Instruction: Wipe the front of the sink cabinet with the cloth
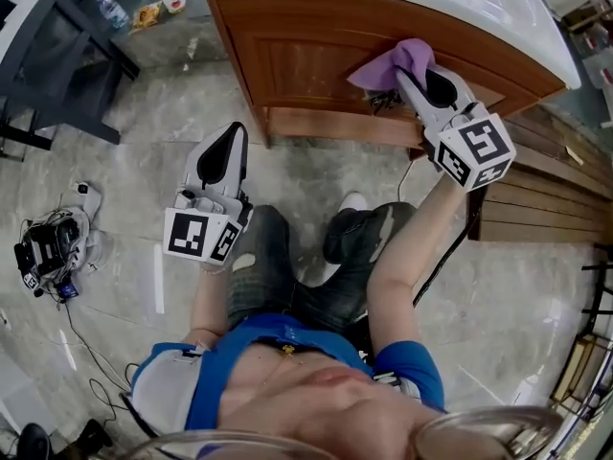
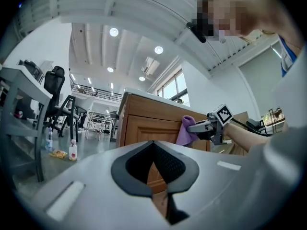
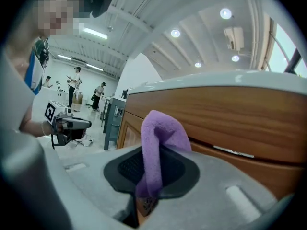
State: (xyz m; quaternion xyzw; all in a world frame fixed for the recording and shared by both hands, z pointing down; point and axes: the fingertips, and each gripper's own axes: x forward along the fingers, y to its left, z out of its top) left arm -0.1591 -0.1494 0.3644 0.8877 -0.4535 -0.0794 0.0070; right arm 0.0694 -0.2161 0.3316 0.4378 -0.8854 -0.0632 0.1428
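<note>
My right claw (image 1: 410,73) grips the purple cloth (image 1: 388,62) up at the cabinet front (image 1: 306,60) at one o'clock for wiping, while my left claw (image 1: 230,140), clenched empty, hangs clear at nine o'clock.

The right gripper (image 1: 414,77) is held far out on a stretched arm, jaws clamped on the cloth (image 1: 381,66). The left gripper (image 1: 228,140) hangs near, jaws together, empty.

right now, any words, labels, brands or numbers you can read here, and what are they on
No readable text in any view.
Left marker cube: black-and-white square pattern only, no letters.
Right marker cube: the same, pattern only.
Bottle on the floor: label too small to read.
</note>
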